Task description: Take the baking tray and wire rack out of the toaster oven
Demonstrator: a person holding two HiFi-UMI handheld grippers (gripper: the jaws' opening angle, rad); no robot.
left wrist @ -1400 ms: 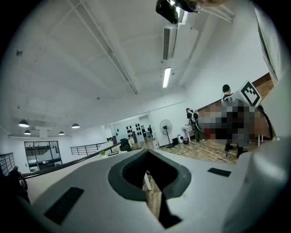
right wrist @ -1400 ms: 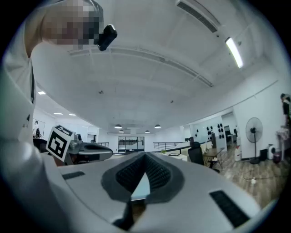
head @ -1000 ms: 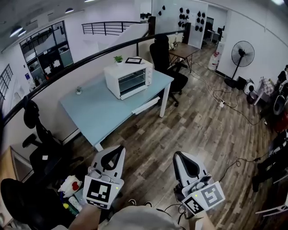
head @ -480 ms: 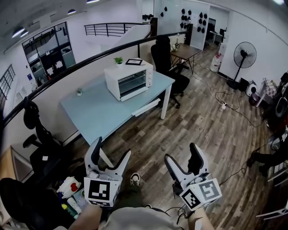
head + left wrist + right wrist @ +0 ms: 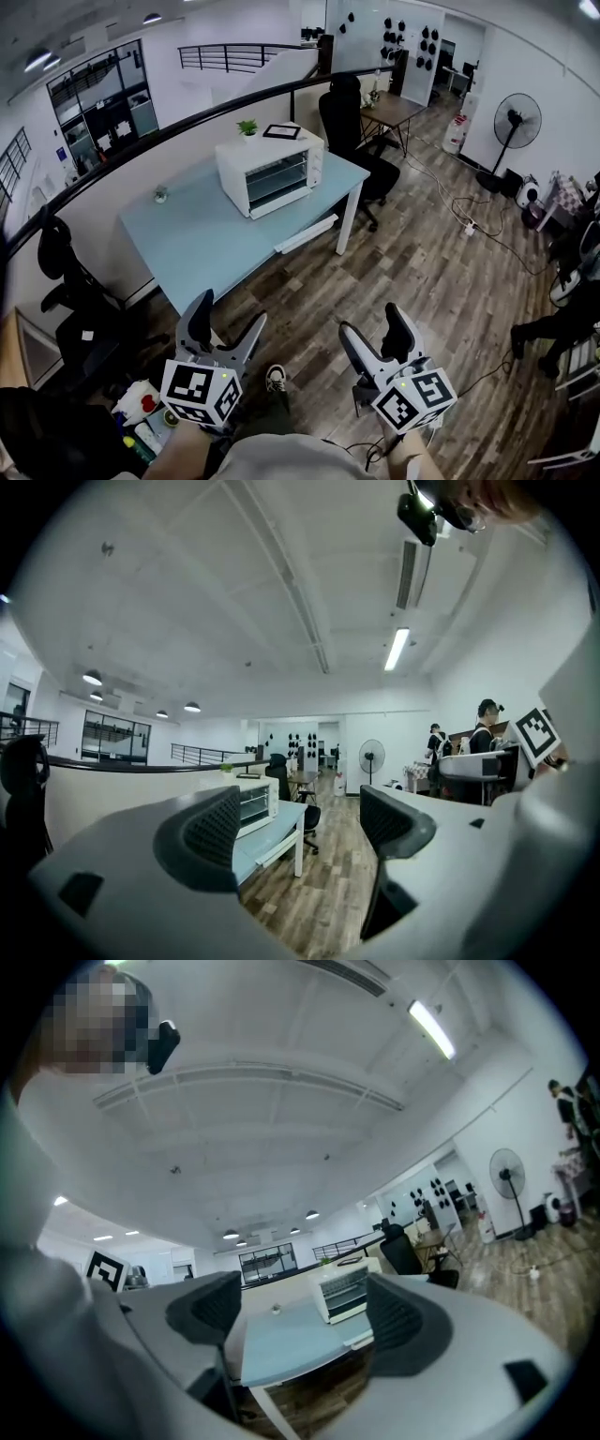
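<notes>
White toaster oven (image 5: pixel 270 173) is sitting at the far right end of the pale blue worktop (image 5: pixel 202 244), door shut as far as I can tell. You're well back from it on the wood floor. The baking tray and wire rack would be behind that glass. From here they're too small to pick out, so I can't say which slot holds which.

Both tools are low in front of you, pointing level toward the worktop. On the left tool (image 5: pixel 228 314) the jaws have just been opening and now stand wide apart, with nothing between them. The right tool (image 5: pixel 371 323) is the same deal: just opened up, spread, and holding nothing.

Here's my guess on handling. Both pieces should be thin metal, so they'll be stiff and fairly light but slick under the pads. I'd pinch the tray on the middle of its front lip, because a corner grip will likely let it swing and tip. For the rack, clamp the front crossbar, not one of the thin inner wires. Pull straight and level, since racks tend to snag on the side rails if you cock them.

There's a little potted plant (image 5: pixel 247 125) and a dark flat frame (image 5: pixel 281 131) on top of the oven, so try not to jolt the box when you pull the door open.
</notes>
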